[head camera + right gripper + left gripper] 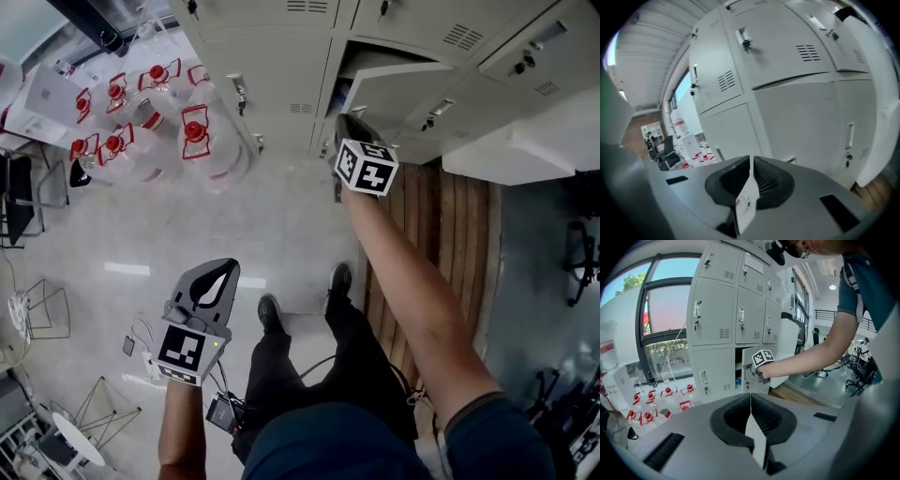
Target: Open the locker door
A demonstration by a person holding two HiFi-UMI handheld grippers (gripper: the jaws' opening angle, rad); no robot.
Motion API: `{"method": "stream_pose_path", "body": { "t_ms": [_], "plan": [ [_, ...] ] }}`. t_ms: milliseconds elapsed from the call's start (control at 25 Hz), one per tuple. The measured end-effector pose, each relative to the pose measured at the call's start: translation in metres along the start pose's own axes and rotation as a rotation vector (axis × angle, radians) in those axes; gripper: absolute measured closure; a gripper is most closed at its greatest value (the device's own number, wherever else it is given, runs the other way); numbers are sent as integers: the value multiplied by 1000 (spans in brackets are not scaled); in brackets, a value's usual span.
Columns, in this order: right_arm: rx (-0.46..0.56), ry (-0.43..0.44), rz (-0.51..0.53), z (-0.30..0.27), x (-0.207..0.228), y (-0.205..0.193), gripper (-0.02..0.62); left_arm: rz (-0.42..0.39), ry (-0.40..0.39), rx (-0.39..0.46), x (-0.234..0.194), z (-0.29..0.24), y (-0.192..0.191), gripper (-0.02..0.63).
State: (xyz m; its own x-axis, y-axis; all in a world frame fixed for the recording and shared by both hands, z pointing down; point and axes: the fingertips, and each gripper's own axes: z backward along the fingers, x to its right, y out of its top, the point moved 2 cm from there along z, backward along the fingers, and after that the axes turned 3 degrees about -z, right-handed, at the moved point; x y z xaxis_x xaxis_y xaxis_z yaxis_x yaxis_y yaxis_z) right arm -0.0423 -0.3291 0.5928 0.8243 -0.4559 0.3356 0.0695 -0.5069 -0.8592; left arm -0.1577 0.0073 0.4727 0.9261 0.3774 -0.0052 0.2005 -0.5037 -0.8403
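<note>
A bank of grey lockers (281, 56) fills the top of the head view. One low locker door (412, 89) stands partly swung out, with a dark compartment behind it. My right gripper (349, 127) is stretched out to that door's edge, jaws shut, nothing between them. In the left gripper view the ajar door (749, 369) shows with the right gripper's marker cube (762, 359) against it. The right gripper (751, 159) looks along closed locker fronts (811, 126). My left gripper (220, 278) hangs low over the floor, shut and empty (750, 395).
Several large water bottles with red caps (155, 112) stand on the floor left of the lockers. A wooden floor strip (459, 234) runs below the open door. The person's shoes (272, 314) are on pale floor. Folding chairs (42, 314) sit at far left.
</note>
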Motion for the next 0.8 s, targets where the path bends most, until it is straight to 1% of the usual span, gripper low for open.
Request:
{"method": "stream_pose_path", "body": {
  "t_ms": [40, 80, 160, 280, 360, 440, 480, 520, 600, 720, 800],
  "plan": [
    [-9, 40, 20, -6, -13, -1, 548, 9, 1, 7, -1, -1, 3, 588],
    [-11, 62, 18, -13, -20, 1, 548, 16, 3, 13, -3, -2, 5, 588],
    [-3, 48, -18, -27, -18, 6, 548, 25, 10, 18, -8, -4, 5, 588],
    [0, -57, -52, -38, 7, 11, 548, 27, 19, 10, -16, -5, -3, 588],
    [8, -160, -72, -31, 30, 13, 549, 16, 20, -4, -20, -4, -10, 588],
    [30, -255, -116, -18, 59, 17, 551, 16, 16, -7, -22, -4, -10, 588],
    [34, -279, -126, -12, 70, 19, 551, 21, 14, -4, -23, -4, -9, 588],
    [33, -283, -117, -7, 77, 21, 551, 22, 12, -4, -24, -4, -8, 588],
    [16, -242, -57, -2, 77, 23, 549, 14, 5, -12, -25, -5, -7, 588],
    [-25, -131, 37, -7, 65, 24, 548, 8, -9, -3, -23, -10, 4, 588],
    [-64, -51, 98, -21, 56, 20, 548, 13, -12, 6, -22, -13, 11, 588]
  ]
}}
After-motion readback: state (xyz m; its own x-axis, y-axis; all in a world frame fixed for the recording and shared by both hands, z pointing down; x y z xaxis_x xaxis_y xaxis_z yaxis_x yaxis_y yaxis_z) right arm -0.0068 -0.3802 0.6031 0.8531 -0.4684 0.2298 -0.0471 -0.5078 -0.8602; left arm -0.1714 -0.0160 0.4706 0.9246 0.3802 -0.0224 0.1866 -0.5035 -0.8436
